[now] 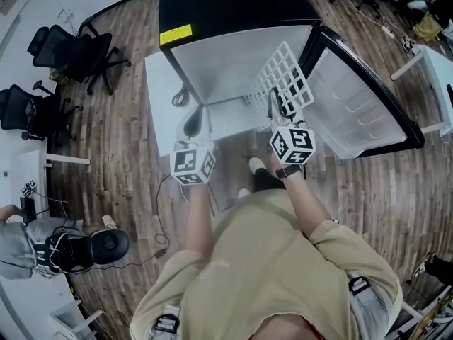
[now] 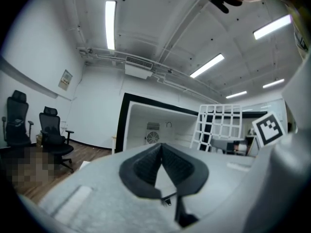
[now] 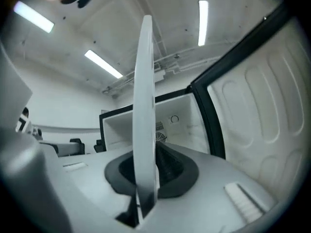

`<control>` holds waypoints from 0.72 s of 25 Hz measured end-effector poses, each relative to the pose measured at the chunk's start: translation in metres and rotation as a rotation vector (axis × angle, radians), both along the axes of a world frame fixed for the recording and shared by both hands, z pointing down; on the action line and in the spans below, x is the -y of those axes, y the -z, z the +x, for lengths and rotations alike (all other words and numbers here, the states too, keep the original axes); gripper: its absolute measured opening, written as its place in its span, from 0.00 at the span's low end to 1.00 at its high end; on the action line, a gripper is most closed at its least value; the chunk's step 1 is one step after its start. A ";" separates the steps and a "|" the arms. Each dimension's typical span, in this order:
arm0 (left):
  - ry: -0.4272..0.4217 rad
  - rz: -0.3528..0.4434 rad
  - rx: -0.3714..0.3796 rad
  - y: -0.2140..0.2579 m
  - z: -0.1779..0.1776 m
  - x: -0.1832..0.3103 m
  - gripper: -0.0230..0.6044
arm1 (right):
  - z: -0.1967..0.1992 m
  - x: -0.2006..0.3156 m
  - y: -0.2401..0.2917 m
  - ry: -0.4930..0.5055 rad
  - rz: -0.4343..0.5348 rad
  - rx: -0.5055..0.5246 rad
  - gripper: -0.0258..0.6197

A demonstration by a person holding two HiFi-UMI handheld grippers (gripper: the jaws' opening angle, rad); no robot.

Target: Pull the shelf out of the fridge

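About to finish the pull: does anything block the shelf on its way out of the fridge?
Nothing visible does. The right gripper clamps the shelf, which stands on edge at the fridge opening; the open door stands clear to its right.

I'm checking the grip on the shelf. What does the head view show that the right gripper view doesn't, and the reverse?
Only the head view: the shelf as a full white grid, tilted at the fridge opening; the left hand-held gripper and right hand-held gripper together; the wooden floor and office chairs.
Only the right gripper view: the shelf edge-on, clamped between that gripper's jaws; the fan on the fridge's back wall; the ceiling lights.
Both: the open fridge, its door and the shelf.
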State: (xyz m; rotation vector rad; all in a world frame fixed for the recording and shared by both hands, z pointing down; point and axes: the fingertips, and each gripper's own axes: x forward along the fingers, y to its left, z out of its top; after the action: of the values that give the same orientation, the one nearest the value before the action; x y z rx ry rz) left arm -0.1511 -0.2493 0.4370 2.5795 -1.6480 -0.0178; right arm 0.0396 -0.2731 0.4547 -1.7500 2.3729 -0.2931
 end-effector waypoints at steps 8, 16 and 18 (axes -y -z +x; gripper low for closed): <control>0.089 0.056 0.085 0.009 -0.006 0.007 0.04 | 0.011 -0.004 0.024 -0.051 0.092 -0.260 0.09; 0.095 0.053 0.097 0.002 -0.006 0.016 0.04 | 0.007 0.003 0.025 -0.025 0.089 -0.222 0.09; 0.090 0.046 0.093 0.000 -0.006 0.019 0.04 | 0.008 0.006 0.024 -0.019 0.080 -0.198 0.09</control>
State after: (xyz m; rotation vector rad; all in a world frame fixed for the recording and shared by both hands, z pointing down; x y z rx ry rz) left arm -0.1572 -0.2678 0.4370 2.5741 -1.8147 0.0606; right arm 0.0475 -0.2796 0.4306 -1.8411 2.4610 -0.0221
